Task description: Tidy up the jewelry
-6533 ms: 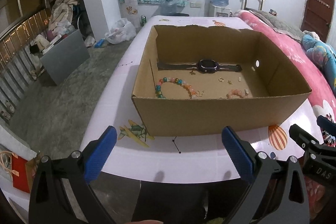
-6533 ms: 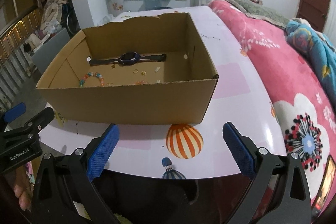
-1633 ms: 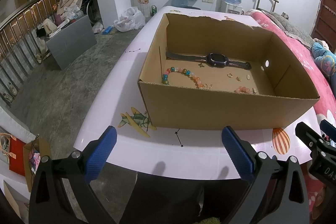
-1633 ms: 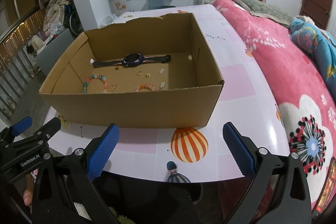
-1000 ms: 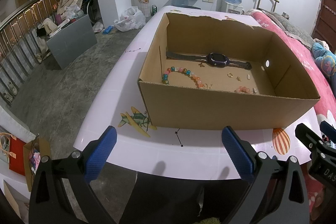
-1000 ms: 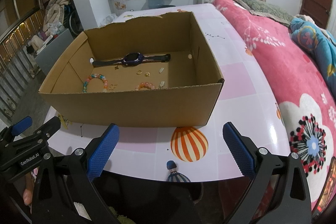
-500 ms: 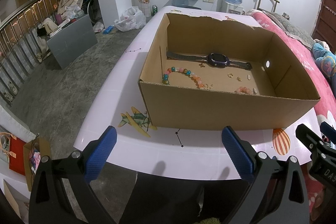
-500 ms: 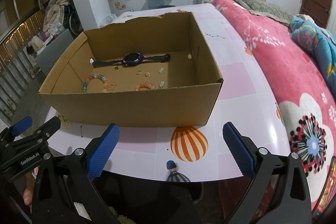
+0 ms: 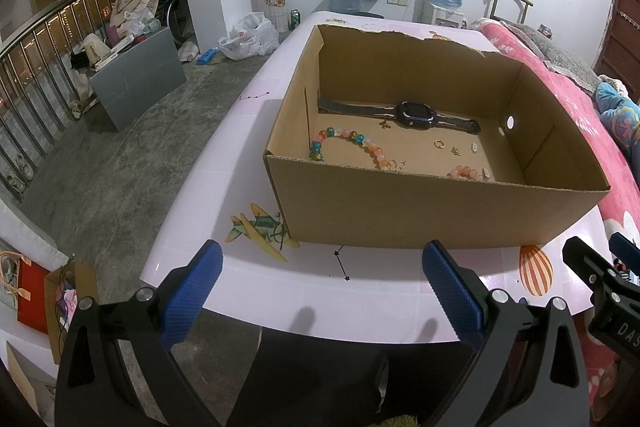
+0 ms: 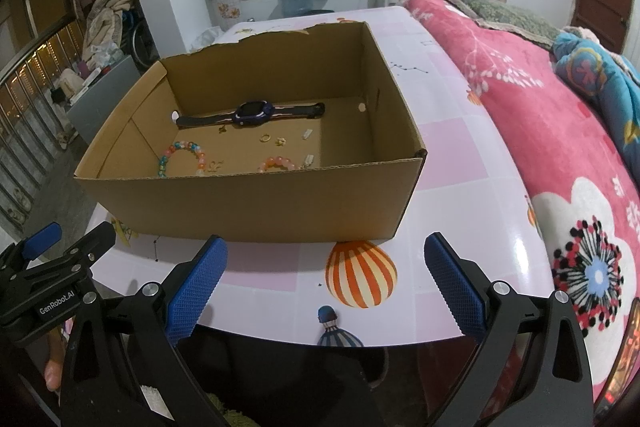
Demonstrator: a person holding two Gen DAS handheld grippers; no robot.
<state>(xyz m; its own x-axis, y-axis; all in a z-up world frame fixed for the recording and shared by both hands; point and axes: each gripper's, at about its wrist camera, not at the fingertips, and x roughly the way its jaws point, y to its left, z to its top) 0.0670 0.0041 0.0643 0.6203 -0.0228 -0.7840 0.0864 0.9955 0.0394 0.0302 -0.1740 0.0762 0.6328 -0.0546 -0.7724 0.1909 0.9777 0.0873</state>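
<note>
Jewelry lies on the floor of the open brown cardboard box [image 9: 420, 211] on the pink tabletop [image 9: 240, 155]: a dark purple-faced wristwatch [image 9: 414, 114] stretched left-right along the far wall, and a multicoloured bead bracelet [image 9: 352, 145]. The left hand-held gripper [image 9: 322, 291], marked "GenRobot.AI", and the right hand-held gripper [image 10: 324, 279] both gape wide, empty.

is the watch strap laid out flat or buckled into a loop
Laid out flat. The watch lies on the floor of the cardboard box, both strap ends stretched straight out from its face, unbuckled.
</note>
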